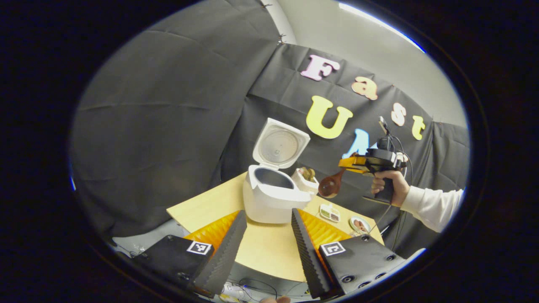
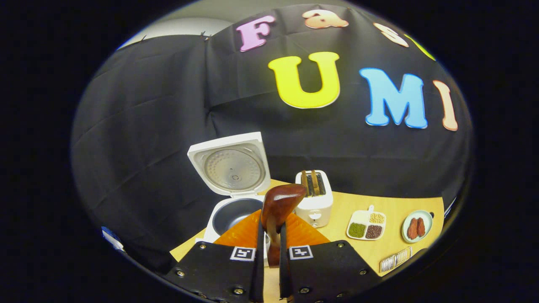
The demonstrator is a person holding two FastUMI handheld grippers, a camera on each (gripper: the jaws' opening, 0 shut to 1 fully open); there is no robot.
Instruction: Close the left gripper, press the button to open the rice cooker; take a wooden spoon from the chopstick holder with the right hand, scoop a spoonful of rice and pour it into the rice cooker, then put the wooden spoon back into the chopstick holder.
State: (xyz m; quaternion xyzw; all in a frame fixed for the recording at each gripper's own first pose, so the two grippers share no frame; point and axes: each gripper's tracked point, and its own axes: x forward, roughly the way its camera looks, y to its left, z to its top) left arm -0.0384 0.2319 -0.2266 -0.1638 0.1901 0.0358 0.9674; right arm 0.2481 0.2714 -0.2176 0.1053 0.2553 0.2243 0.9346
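Note:
The white rice cooker (image 1: 269,200) stands on the wooden table with its lid (image 1: 280,145) up and the dark inner pot (image 2: 236,214) showing. My left gripper (image 1: 268,214) is open in front of the cooker, nothing between its fingers. My right gripper (image 2: 271,227) is shut on the handle of a dark wooden spoon (image 2: 280,202). In the left gripper view a hand holds the right gripper (image 1: 351,165) in the air to the right of the cooker, with the wooden spoon (image 1: 330,185) pointing toward it. Whether the spoon's bowl holds rice is hidden.
A white toaster (image 2: 313,195) stands right beside the cooker. Further right lie a divided dish of grains (image 2: 365,225), a small plate with sausages (image 2: 417,226) and a metal grater-like piece (image 2: 396,259). The table's front edge (image 1: 269,273) is near my left fingers.

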